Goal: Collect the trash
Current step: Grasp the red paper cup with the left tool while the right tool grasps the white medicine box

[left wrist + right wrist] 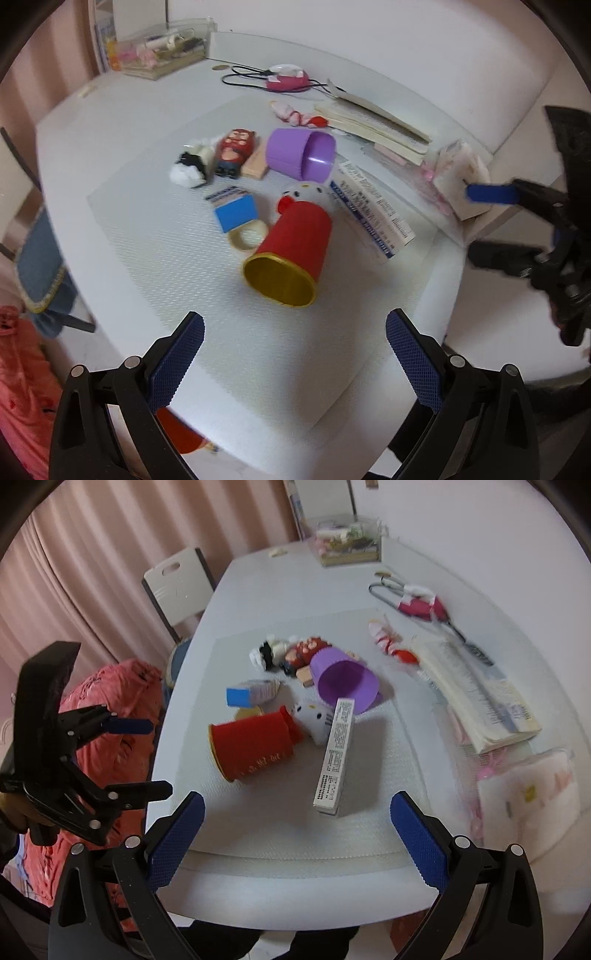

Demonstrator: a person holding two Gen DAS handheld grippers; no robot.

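Both our grippers, left [294, 360] and right [297, 840], hang spread wide and empty just short of the tipped red cup [291, 256], with a long white box [334, 755] (lying flat) beside it.

Soft even indoor light, faint shadows, slight motion blur, strong fisheye bending, dark vignetted corners

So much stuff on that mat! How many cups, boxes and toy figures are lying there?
Cups: 2, the red cup and the purple cup, both on their sides.
Boxes: 2, the long white box and the small blue box.
Toy figures: 3, the white cat toy, the red figure and the black-and-white figure.
Total: 7.
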